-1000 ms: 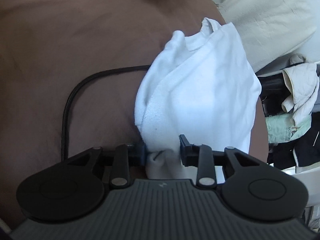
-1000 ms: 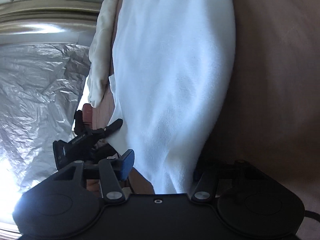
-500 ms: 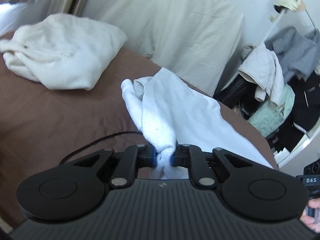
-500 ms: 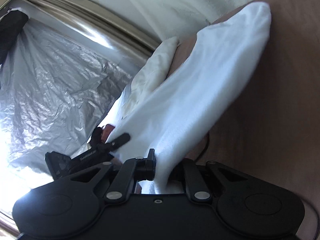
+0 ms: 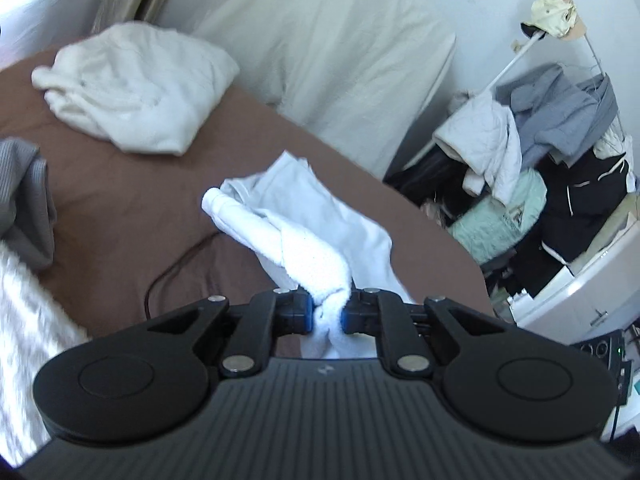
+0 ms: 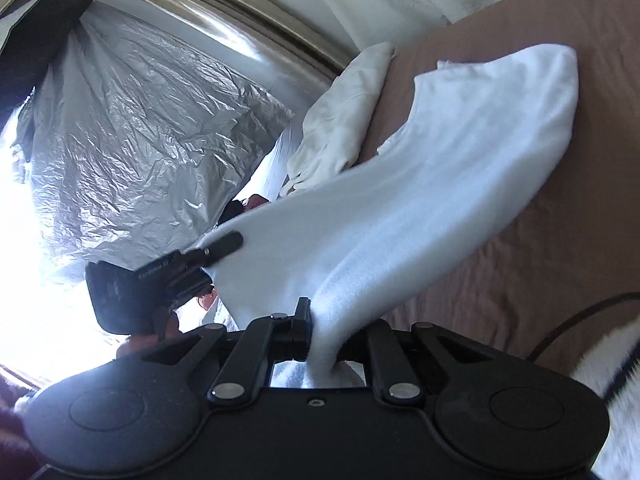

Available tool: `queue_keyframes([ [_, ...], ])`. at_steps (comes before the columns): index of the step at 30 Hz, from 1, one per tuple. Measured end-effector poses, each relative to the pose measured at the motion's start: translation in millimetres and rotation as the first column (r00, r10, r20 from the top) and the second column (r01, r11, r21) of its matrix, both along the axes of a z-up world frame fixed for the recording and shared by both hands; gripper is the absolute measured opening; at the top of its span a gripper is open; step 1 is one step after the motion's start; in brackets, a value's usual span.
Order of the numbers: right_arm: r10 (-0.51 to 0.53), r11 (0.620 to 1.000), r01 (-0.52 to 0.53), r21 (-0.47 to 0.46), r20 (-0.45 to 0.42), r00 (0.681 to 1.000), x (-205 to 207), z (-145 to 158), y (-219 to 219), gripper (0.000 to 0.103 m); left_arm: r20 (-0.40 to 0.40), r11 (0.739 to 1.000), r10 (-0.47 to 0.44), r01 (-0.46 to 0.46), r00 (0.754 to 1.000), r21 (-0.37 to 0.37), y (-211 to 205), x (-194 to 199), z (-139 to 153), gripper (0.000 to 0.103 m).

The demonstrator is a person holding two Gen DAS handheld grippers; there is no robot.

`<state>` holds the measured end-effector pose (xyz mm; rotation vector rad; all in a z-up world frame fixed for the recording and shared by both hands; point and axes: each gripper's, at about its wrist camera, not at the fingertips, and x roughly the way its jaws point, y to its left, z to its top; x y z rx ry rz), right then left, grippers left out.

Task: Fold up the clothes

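On the brown bed (image 5: 120, 208), left wrist view: one white garment (image 5: 304, 232), one folded cream garment (image 5: 132, 88) beyond it toward the far left, one grey garment (image 5: 28, 200) cut off at the left edge, one dark cable (image 5: 176, 268) running under the white garment. One large pale pillow (image 5: 332, 48) stands behind the white garment; a heap of clothes (image 5: 536, 184) lies to its right, off the bed, pieces not countable. Left gripper (image 5: 328, 314) is pinched narrow on a bunched edge of the white garment, which rises from the bed to the pads; the cloth below the pads is hidden by the gripper body. A white furry patch at lower left is blurred, not identifiable.

Right wrist view: same single white garment (image 6: 420, 208), stretched from the bed (image 6: 560, 240) up to two grippers. Right gripper (image 6: 328, 340) is clamped narrow on one edge; its right finger is mostly covered by cloth. Left of the garment, the left gripper (image 6: 216, 250) grips the other edge, side-on, with a hand (image 6: 168, 328) partly visible beneath it. One crinkled silver sheet (image 6: 140, 140) fills the background; the window glare washes out the lower left.
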<state>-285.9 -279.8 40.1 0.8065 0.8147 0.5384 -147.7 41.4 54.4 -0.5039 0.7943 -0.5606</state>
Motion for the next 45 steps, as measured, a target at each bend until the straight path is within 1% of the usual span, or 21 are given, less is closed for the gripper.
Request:
queue_keyframes([
  [4, -0.048, 0.997, 0.054, 0.058, -0.104, 0.993, 3.9, -22.8, -19.3, 0.011, -0.060, 1.000, -0.019, 0.020, 0.998, 0.021, -12.2, 8.1, -16.1, 0.011],
  [7, -0.075, 0.996, 0.082, 0.043, -0.145, 0.987, 24.0, -30.1, -31.2, 0.011, -0.043, 0.996, -0.063, 0.066, 0.997, 0.056, -32.4, 40.9, -19.5, 0.011],
  [11, -0.134, 0.991, 0.134, -0.003, -0.091, 0.987, 85.5, -16.1, -58.6, 0.012, 0.068, 0.980, -0.131, 0.119, 0.989, 0.159, -82.9, 110.0, -0.3, 0.011],
  [13, -0.213, 0.977, 0.211, -0.036, -0.085, 0.973, 127.7, -10.6, -78.2, 0.014, 0.134, 0.968, -0.158, 0.126, 0.978, 0.218, -115.1, 144.7, 6.0, 0.011],
  [15, -0.277, 0.960, 0.272, -0.069, -0.094, 0.956, 165.2, -13.8, -99.2, 0.014, 0.218, 0.931, -0.201, 0.117, 0.955, 0.345, -150.5, 172.5, 0.4, 0.011],
  [16, -0.285, 0.958, 0.279, -0.071, -0.099, 0.953, 180.3, -19.1, -107.2, 0.014, 0.230, 0.918, -0.193, 0.093, 0.954, 0.384, -162.9, 183.7, -9.9, 0.011],
  [17, -0.270, 0.962, 0.263, -0.075, -0.100, 0.958, 192.1, -26.7, -112.9, 0.014, 0.199, 0.924, -0.163, 0.078, 0.966, 0.375, -168.7, 192.4, -23.7, 0.011],
  [19, -0.306, 0.952, 0.305, -0.037, -0.170, 0.937, 193.0, -53.1, -121.4, 0.014, 0.107, 0.953, -0.111, 0.075, 0.988, 0.295, -170.5, 202.0, -51.8, 0.011],
  [23, -0.332, 0.938, 0.346, 0.024, -0.225, 0.916, 179.3, -93.9, -132.7, 0.014, 0.075, 0.971, -0.082, 0.063, 0.994, 0.230, -167.4, 207.4, -74.8, 0.011],
  [28, -0.335, 0.933, 0.347, 0.094, -0.119, 0.935, 198.9, -74.2, -153.8, 0.016, 0.116, 0.984, -0.053, 0.032, 0.992, 0.176, -172.8, 240.4, -52.0, 0.012],
  [30, -0.357, 0.932, 0.361, 0.044, -0.079, 0.931, 212.3, -65.2, -157.4, 0.017, 0.095, 0.984, -0.047, 0.030, 0.994, 0.176, -184.8, 260.2, -53.3, 0.016],
  [32, -0.418, 0.908, 0.414, -0.066, -0.056, 0.907, 219.8, -67.5, -164.2, 0.024, 0.049, 0.984, -0.063, 0.054, 0.997, 0.172, -194.6, 279.9, -61.8, 0.028],
  [33, -0.440, 0.897, 0.435, -0.078, -0.067, 0.895, 219.3, -76.0, -167.5, 0.024, 0.035, 0.990, -0.069, 0.065, 0.997, 0.124, -193.0, 285.9, -66.9, 0.029],
  [34, -0.462, 0.886, 0.455, -0.086, -0.079, 0.883, 218.5, -85.2, -170.9, 0.024, 0.024, 0.997, -0.064, 0.063, 0.998, 0.036, -186.5, 288.6, -72.1, 0.029],
  [36, -0.510, 0.860, 0.508, -0.055, -0.069, 0.857, 207.5, -101.0, -176.2, 0.028, 0.003, 0.994, -0.048, 0.048, 0.999, -0.095, -171.6, 286.7, -80.2, 0.029],
  [37, -0.530, 0.848, 0.528, -0.052, -0.054, 0.846, 203.6, -104.7, -178.6, 0.038, -0.008, 0.988, -0.039, 0.038, 0.999, -0.150, -163.8, 284.1, -83.7, 0.031],
  [38, -0.548, 0.836, 0.547, -0.033, -0.043, 0.835, 201.5, -105.3, -183.3, 0.054, -0.014, 0.986, -0.039, 0.036, 0.999, -0.165, -158.2, 280.9, -86.7, 0.031],
  [39, -0.566, 0.824, 0.566, -0.013, -0.033, 0.824, 199.4, -105.7, -188.2, 0.059, -0.013, 0.991, -0.050, 0.048, 0.999, -0.122, -155.8, 276.6, -88.6, 0.031],
  [41, -0.575, 0.813, 0.574, 0.095, -0.020, 0.818, 197.3, -102.4, -199.6, 0.060, 0.003, 0.996, -0.086, 0.086, 0.996, 0.003, -154.9, 266.5, -92.6, 0.032],
  [43, -0.580, 0.804, 0.572, 0.162, 0.002, 0.815, 193.3, -97.3, -203.0, 0.061, 0.037, 0.984, -0.126, 0.120, 0.991, 0.132, -155.8, 254.4, -96.8, 0.032],
  [45, -0.562, 0.824, 0.557, 0.102, 0.023, 0.827, 189.1, -88.9, -196.8, 0.061, 0.063, 0.965, -0.161, 0.144, 0.985, 0.221, -159.1, 248.2, -101.4, 0.032],
])
